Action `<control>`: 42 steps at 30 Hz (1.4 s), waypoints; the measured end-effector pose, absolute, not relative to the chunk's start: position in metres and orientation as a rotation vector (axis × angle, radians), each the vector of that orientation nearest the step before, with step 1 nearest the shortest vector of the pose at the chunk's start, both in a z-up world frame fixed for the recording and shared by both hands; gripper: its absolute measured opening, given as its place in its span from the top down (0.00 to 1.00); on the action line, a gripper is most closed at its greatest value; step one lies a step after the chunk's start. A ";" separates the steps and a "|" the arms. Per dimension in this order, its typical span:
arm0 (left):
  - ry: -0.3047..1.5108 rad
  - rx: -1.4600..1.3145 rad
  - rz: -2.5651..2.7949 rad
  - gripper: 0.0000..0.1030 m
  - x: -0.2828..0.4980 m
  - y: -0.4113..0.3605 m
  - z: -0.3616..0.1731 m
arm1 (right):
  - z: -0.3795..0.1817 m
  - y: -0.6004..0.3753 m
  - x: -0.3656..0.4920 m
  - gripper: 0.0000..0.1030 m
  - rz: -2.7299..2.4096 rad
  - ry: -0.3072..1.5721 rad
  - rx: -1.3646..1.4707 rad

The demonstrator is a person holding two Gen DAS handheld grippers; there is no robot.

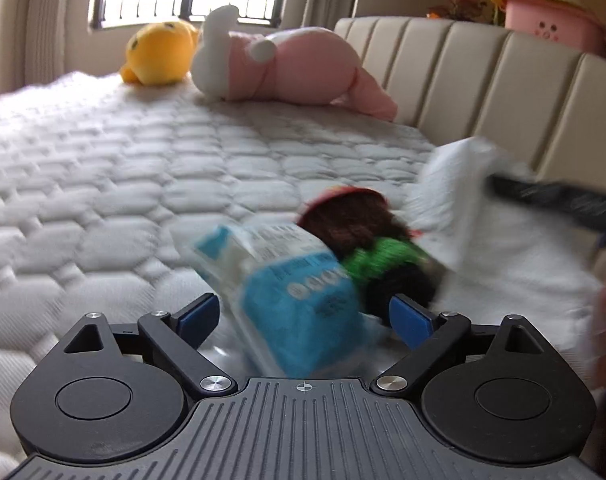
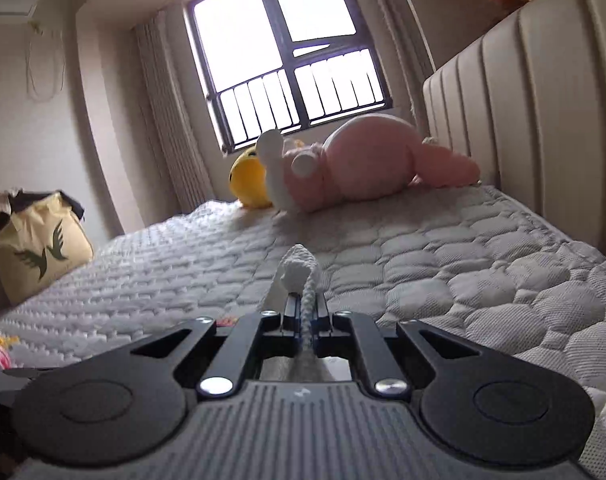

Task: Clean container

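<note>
My left gripper point(image 1: 305, 318) is open low over the mattress, and a blurred blue and white packet point(image 1: 299, 304) sits between its blue pads point(image 1: 199, 316). Just behind the packet lies a small brown, green and black plush toy point(image 1: 367, 236) with a red cap. White fabric point(image 1: 455, 200), apparently the soft container, hangs at the right, with a dark blurred shape that looks like my right gripper point(image 1: 543, 196) holding it up. In the right wrist view my right gripper point(image 2: 305, 300) is shut on a white braided rope handle point(image 2: 299, 270); the container below it is hidden.
A big pink plush point(image 1: 299, 66) and a yellow plush point(image 1: 159, 54) lie at the far end of the quilted mattress point(image 1: 123, 180) under a window. The padded headboard point(image 1: 503, 80) runs along the right. A yellow bag point(image 2: 35, 244) stands left of the bed.
</note>
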State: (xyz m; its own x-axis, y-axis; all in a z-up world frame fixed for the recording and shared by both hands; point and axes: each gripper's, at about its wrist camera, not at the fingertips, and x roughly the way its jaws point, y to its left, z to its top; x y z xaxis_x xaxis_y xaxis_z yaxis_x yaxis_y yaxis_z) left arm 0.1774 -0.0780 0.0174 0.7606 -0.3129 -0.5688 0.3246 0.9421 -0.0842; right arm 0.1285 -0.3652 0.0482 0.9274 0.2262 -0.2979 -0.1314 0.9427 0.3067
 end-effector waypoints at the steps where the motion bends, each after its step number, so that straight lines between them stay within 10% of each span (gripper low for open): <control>1: 0.597 0.044 -0.304 0.07 0.180 -0.075 0.020 | 0.050 -0.374 0.125 0.93 0.178 0.326 0.308; 23: 0.958 -0.708 -0.667 0.03 0.207 -0.158 -0.012 | 0.050 -0.438 0.109 0.89 0.147 0.233 0.543; 34: 0.683 -0.433 -0.333 0.00 0.134 -0.010 0.034 | 0.053 -0.379 0.121 0.91 0.546 0.264 0.634; 42: 0.805 -0.879 -0.255 0.00 0.202 0.014 -0.016 | 0.042 -0.373 0.131 0.91 0.557 0.299 0.624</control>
State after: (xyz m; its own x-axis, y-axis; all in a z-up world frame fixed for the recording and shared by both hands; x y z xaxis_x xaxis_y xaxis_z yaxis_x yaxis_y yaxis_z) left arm 0.2021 0.0139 -0.0159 0.6853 -0.5081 -0.5217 -0.1161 0.6310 -0.7671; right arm 0.1312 -0.3731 0.0418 0.8132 0.5736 -0.0986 -0.3992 0.6730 0.6227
